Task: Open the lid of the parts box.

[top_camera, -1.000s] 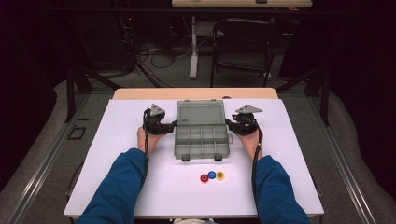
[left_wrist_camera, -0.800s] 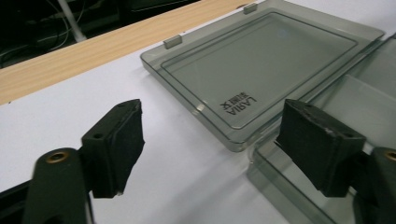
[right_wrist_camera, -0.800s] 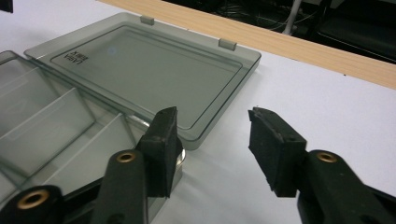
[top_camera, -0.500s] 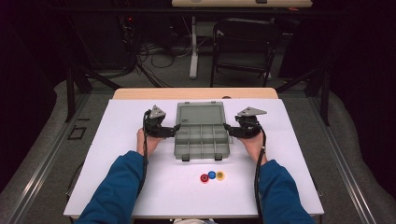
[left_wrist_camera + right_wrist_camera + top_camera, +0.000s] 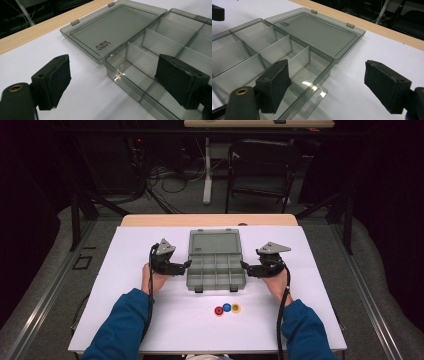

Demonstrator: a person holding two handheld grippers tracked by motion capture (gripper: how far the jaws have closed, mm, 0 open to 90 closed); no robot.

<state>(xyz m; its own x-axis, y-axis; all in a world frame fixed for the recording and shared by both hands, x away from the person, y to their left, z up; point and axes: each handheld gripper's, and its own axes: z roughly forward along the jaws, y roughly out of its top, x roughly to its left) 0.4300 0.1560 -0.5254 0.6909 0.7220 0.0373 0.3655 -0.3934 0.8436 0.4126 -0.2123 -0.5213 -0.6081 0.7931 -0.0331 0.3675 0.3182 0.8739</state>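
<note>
Now the organizer box [image 5: 216, 266] lies near the middle of the white table [image 5: 125, 320], its lid [image 5: 215, 242] folded back flat on the far side, toward the wooden edge. It is smoky, see-through plastic, split by dividers into small compartments, all of which look bare.

At the box's left side sits the left gripper [image 5: 186, 265], and the left gripper view has its jaws well apart, one pad over bare table and the other over the box's near corner compartment. Those jaws have just been opening; the box's wall stands between them, yet neither pad presses on it.

On the opposite side, the right gripper [image 5: 243, 265] is likewise released, its jaws having just been opening too. In the right gripper view one pad hangs over a compartment by the hang tab [image 5: 315, 96], the other over the table (nothing is pinched).

Toward the person, well apart from the box, three small round pieces lie in a row, touching: red [image 5: 218, 310], blue [image 5: 227, 307] and yellow [image 5: 236, 308].
</note>
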